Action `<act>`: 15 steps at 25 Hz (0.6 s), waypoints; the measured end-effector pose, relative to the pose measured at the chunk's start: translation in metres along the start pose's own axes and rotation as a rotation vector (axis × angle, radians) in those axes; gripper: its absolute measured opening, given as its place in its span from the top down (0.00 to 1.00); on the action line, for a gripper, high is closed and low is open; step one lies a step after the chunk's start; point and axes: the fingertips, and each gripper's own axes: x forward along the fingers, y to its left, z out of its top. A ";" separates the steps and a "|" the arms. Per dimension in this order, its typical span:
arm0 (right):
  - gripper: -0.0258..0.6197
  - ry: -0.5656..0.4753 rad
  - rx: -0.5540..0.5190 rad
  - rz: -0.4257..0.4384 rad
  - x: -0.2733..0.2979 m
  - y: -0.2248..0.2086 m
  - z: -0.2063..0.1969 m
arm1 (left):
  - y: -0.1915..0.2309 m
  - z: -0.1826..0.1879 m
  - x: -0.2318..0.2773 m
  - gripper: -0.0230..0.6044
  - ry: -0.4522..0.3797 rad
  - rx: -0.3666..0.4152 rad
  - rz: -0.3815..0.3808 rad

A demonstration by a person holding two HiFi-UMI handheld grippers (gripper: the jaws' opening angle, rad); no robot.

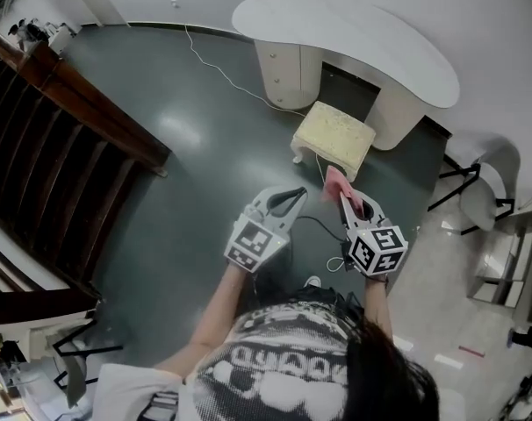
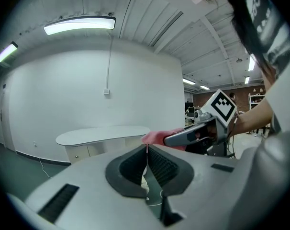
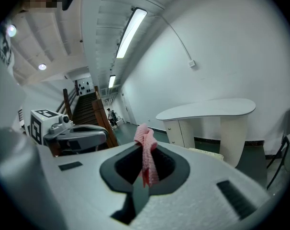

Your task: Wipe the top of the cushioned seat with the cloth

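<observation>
Cushioned seat is standing on the dark floor, with its far side just beside the white desk. Its left and near sides are facing open floor, and the stairs are sitting well apart on the left. We are holding the pink cloth up in our right gripper. Its jaws are squeezing tight on the cloth, on the near side of the seat and not touching it. Our left gripper is hanging beside it, jaws pressed together on nothing. From above, the cloth is covering the seat's near corner. In the right gripper view only a strip of the seat is peeking past the gripper's body.
</observation>
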 end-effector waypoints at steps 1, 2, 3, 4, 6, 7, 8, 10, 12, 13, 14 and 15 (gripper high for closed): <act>0.95 0.001 0.004 -0.009 0.014 -0.001 0.004 | 0.015 0.000 0.004 0.95 -0.001 0.003 -0.010; 0.95 0.002 0.007 -0.016 0.029 -0.001 0.008 | 0.031 0.001 0.008 0.95 -0.002 0.006 -0.019; 0.95 0.003 0.010 -0.022 0.044 0.000 0.013 | 0.047 0.003 0.011 0.95 -0.005 0.008 -0.028; 0.95 0.003 0.012 -0.029 0.059 0.002 0.017 | 0.063 0.004 0.013 0.95 -0.007 0.009 -0.038; 0.95 0.001 0.022 -0.045 0.087 0.004 0.025 | 0.092 0.005 0.017 0.95 -0.008 0.011 -0.059; 0.95 0.001 0.027 -0.054 0.099 0.006 0.029 | 0.105 0.005 0.019 0.95 -0.008 0.012 -0.070; 0.95 0.001 0.031 -0.063 0.111 0.008 0.032 | 0.117 0.004 0.020 0.95 -0.007 0.012 -0.080; 0.95 0.001 0.039 -0.083 0.131 0.009 0.036 | 0.140 0.002 0.022 0.95 -0.007 0.011 -0.100; 0.95 0.000 0.049 -0.106 0.148 0.010 0.039 | 0.161 -0.002 0.024 0.95 -0.001 0.012 -0.120; 0.95 -0.001 0.054 -0.118 0.155 0.011 0.040 | 0.170 -0.005 0.025 0.95 0.001 0.014 -0.131; 0.95 -0.002 0.059 -0.131 0.162 0.012 0.041 | 0.178 -0.007 0.026 0.95 0.004 0.014 -0.142; 0.95 -0.002 0.063 -0.144 0.167 0.012 0.041 | 0.185 -0.009 0.027 0.95 0.005 0.015 -0.154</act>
